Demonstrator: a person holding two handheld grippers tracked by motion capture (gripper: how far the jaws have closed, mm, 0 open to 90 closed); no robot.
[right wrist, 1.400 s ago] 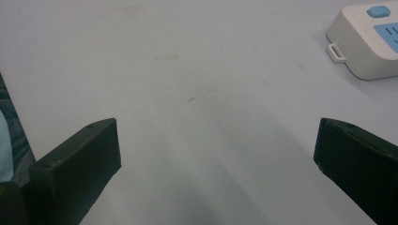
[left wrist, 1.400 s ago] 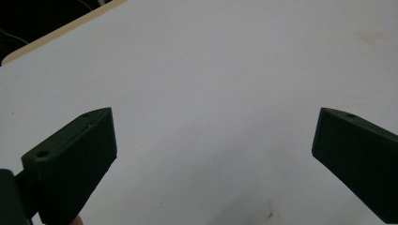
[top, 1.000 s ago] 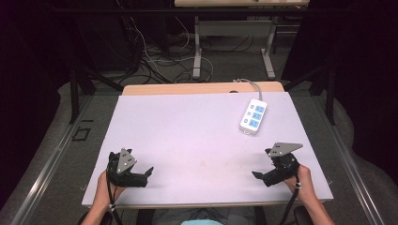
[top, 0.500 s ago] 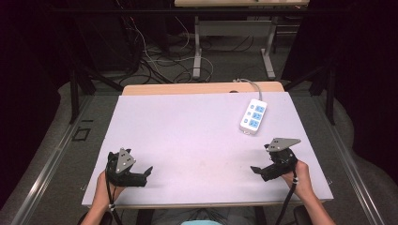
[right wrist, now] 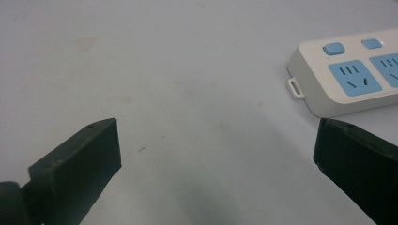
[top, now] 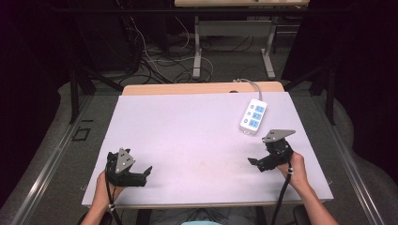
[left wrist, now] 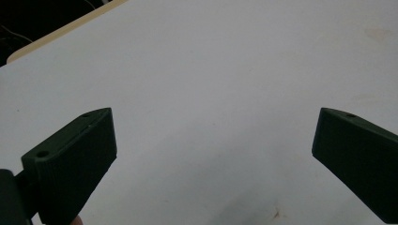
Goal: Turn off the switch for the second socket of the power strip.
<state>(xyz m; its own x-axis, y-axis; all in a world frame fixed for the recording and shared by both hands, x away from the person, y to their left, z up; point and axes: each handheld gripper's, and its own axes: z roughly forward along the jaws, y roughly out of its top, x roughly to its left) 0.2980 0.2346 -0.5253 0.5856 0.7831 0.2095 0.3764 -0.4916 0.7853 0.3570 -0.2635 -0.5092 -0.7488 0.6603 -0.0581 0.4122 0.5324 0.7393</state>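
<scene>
Table (top: 197, 140), flat white top with a pale wood strip along the far edge, mostly bare. White plastic power strip with blue sockets (top: 254, 116) lies flat near the far right side, grey cord running off the far edge. Right gripper (top: 263, 161) sits just near of the strip, fingers spread wide, holding nothing; in the right gripper view the strip (right wrist: 349, 79) lies beyond the right finger, not between them. Left gripper (top: 141, 176) at near left, well apart from strip, fingers (left wrist: 75, 164) wide open, empty, over bare tabletop.

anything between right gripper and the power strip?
Nothing. Only bare tabletop lies between the open right gripper and the power strip, clearest in the right gripper view.
</scene>
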